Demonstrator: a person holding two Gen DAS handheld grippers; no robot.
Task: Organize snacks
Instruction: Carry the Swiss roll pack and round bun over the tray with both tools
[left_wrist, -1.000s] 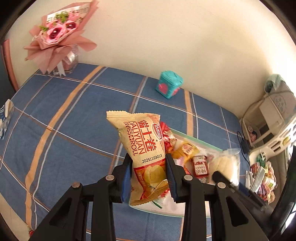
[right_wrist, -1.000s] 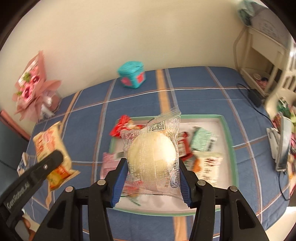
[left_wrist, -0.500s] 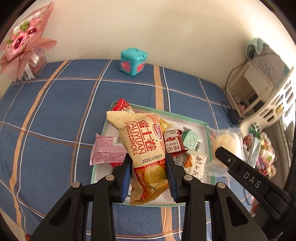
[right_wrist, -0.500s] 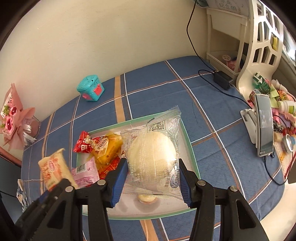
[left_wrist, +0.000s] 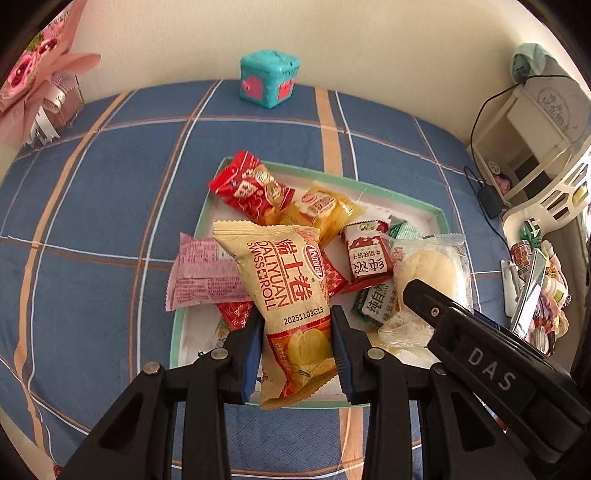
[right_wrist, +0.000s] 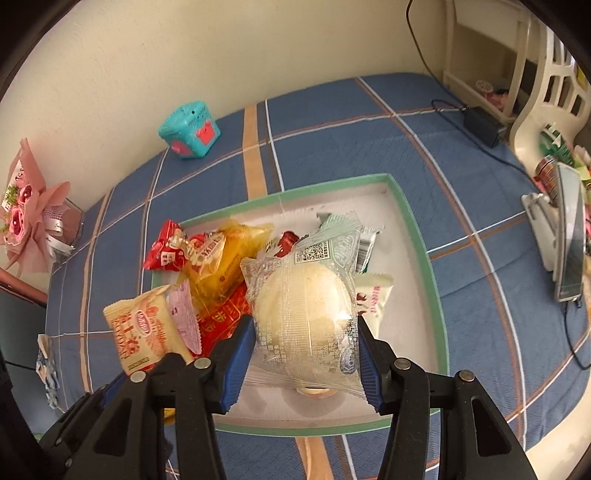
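My left gripper (left_wrist: 297, 343) is shut on a tan Swiss roll packet (left_wrist: 284, 291) and holds it above the near left part of a green-rimmed white tray (left_wrist: 417, 205). My right gripper (right_wrist: 304, 354) is shut on a clear-wrapped white bun (right_wrist: 303, 306) above the tray's (right_wrist: 417, 236) near middle. The bun (left_wrist: 430, 267) and the right gripper's finger (left_wrist: 480, 354) show at the right of the left wrist view. The Swiss roll (right_wrist: 142, 336) shows at the left of the right wrist view. The tray holds several snack packets, red (left_wrist: 251, 186), yellow (right_wrist: 221, 258) and pink (left_wrist: 201, 277).
The tray sits on a blue plaid cloth (left_wrist: 110, 184). A teal cube box (left_wrist: 267, 79) stands by the back wall. A pink flower bouquet (right_wrist: 26, 214) is at the far left. A phone on a stand (right_wrist: 569, 240) and a white shelf (right_wrist: 517, 55) are at the right.
Both grippers have swung in over the tray with their packets still held. The left came from the left, and the two now sit closer together and nearer the snacks.
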